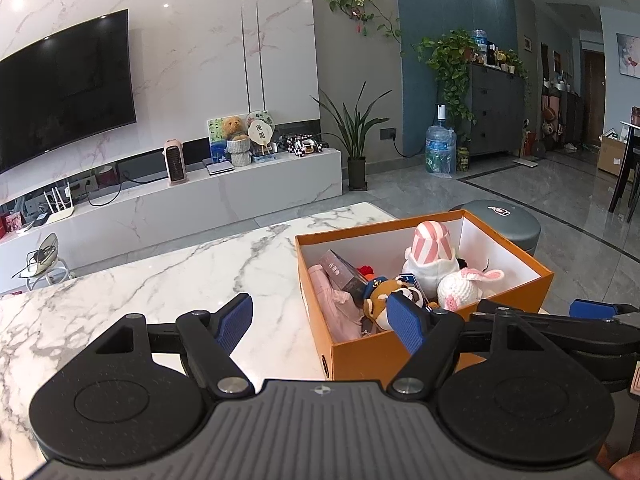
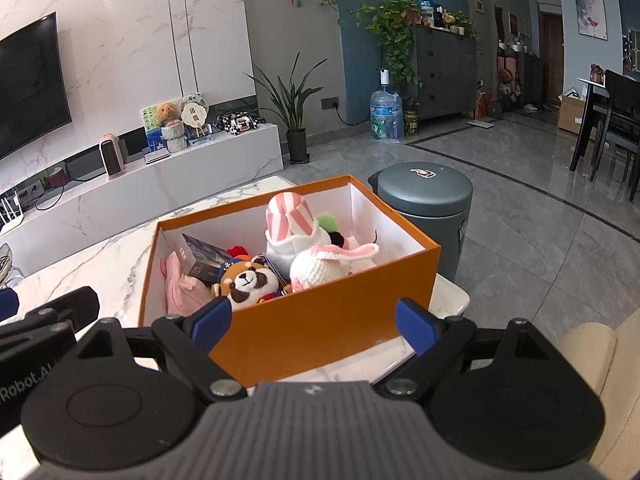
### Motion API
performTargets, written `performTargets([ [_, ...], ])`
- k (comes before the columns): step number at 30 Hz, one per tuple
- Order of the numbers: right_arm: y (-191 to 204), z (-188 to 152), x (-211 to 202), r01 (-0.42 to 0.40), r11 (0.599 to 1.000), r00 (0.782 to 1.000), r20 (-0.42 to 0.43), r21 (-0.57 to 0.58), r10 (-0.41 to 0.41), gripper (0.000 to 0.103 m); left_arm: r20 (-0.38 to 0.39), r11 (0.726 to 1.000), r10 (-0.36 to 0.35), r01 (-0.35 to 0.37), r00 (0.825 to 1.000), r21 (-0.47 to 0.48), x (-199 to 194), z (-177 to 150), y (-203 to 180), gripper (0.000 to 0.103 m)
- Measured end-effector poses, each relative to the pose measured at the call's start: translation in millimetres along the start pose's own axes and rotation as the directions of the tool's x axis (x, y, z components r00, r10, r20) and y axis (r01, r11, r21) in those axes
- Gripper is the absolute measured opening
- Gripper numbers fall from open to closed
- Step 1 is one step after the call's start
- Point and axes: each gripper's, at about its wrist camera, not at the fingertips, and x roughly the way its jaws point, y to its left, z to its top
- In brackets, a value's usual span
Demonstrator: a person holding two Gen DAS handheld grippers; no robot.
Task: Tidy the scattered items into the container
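Observation:
An orange box (image 1: 400, 354) (image 2: 332, 312) with a white inside stands at the right end of the marble table (image 1: 160, 280) (image 2: 116, 256). It holds a panda plush (image 2: 250, 278) (image 1: 380, 300), a pink-striped white plush (image 2: 290, 224) (image 1: 434, 248), a crocheted bunny (image 2: 320, 264) (image 1: 460, 286), a dark booklet (image 2: 202, 260) (image 1: 344, 272) and pink cloth (image 2: 182, 286) (image 1: 336, 304). My left gripper (image 1: 322, 324) is open and empty at the box's near left corner. My right gripper (image 2: 314, 324) is open and empty in front of the box's near wall.
A grey round bin (image 2: 424, 208) (image 1: 504, 220) stands on the floor just past the table's right end. A beige sofa arm (image 2: 600, 380) is at lower right. A TV unit (image 1: 180, 200) lies across the room. Dining chairs (image 2: 612, 128) stand far right.

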Motion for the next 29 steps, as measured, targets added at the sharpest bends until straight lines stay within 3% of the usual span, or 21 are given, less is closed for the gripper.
performTargets([
  [29, -1.8, -0.3, 2.9, -0.005, 1.000, 1.000, -0.023, 0.014, 0.005, 0.090, 0.019, 0.999, 0.018, -0.018, 1.000, 0.029, -4.8, 2.1, -3.3, 0.086],
])
